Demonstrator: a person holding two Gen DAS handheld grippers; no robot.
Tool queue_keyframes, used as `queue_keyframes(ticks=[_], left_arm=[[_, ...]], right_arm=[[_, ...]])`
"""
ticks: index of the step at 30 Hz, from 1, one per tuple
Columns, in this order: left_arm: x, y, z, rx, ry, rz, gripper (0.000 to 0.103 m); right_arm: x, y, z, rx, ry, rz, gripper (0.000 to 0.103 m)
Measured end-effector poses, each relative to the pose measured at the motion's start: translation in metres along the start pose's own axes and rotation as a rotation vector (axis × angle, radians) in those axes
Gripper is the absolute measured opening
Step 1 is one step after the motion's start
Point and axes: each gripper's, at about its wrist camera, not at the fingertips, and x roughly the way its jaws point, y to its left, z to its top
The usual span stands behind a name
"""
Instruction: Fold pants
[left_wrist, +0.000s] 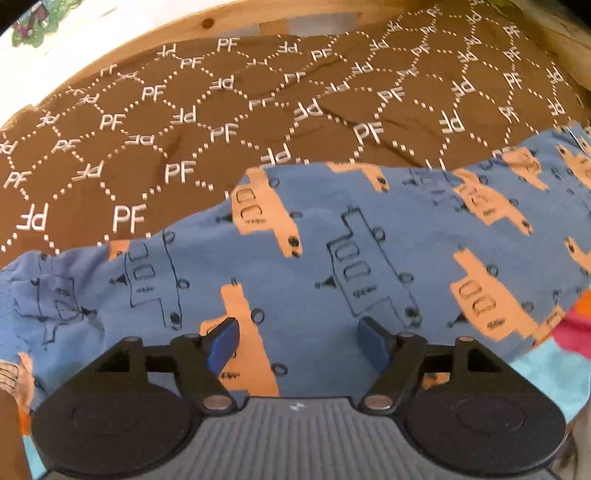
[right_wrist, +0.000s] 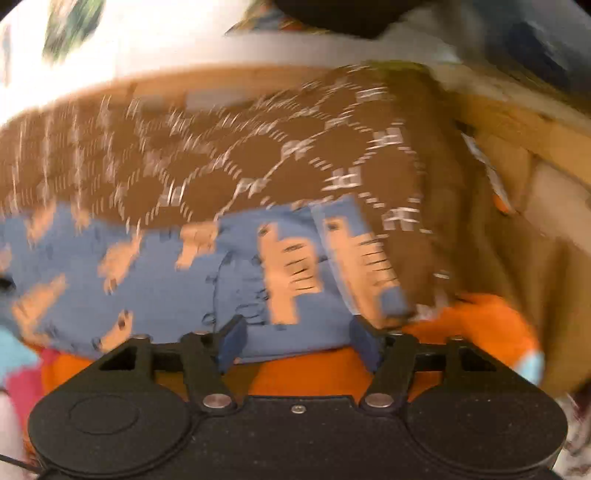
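We see the blue pants (left_wrist: 332, 258) lying crosswise on the brown cover (left_wrist: 184, 122), directly under our spread left gripper (left_wrist: 297, 341), while the right gripper (right_wrist: 297, 341) (also spread) hovers at their folded end

brown "PF" blanket (left_wrist: 221, 122) | wooden frame (left_wrist: 229, 16) | orange cloth (right_wrist: 480, 325)

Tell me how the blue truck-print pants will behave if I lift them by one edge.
The blue pants look thin and wrinkled, so they will probably droop and unfold. They likely weigh little. They may slide over the brown cover rather than stay put.
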Motion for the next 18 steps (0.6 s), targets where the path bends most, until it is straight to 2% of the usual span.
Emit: queue_keyframes(ticks=[1,3,6,7,10,13,18], left_arm=[[-0.003,-0.008,0.004,0.028,-0.028,0.002,0.076],[-0.005,-0.026,0.016,0.117,-0.085,0.002,0.077],[-0.01,-0.071,0.04,0.308,-0.192,-0.053,0.079],[-0.011,-0.087,0.05,0.355,-0.228,-0.088,0.079],[-0.011,-0.138,0.083,0.451,-0.32,-0.259,0.083],[-0.002,-0.182,0.11,0.52,-0.372,-0.378,0.083],[0.033,-0.217,0.156,0.472,-0.341,-0.438,0.083]], right_arm=[[-0.006,-0.005,0.0,0.023,-0.013,-0.028,0.068],[-0.013,-0.007,0.0,0.011,-0.026,-0.075,0.068],[-0.014,-0.012,-0.001,0.055,-0.001,-0.054,0.068],[-0.013,-0.014,-0.001,0.065,0.01,-0.046,0.067],[-0.007,-0.022,0.004,0.126,0.034,-0.029,0.063],[-0.004,-0.034,0.01,0.202,0.045,-0.026,0.055],[-0.004,-0.048,0.009,0.291,0.057,-0.028,0.042]])
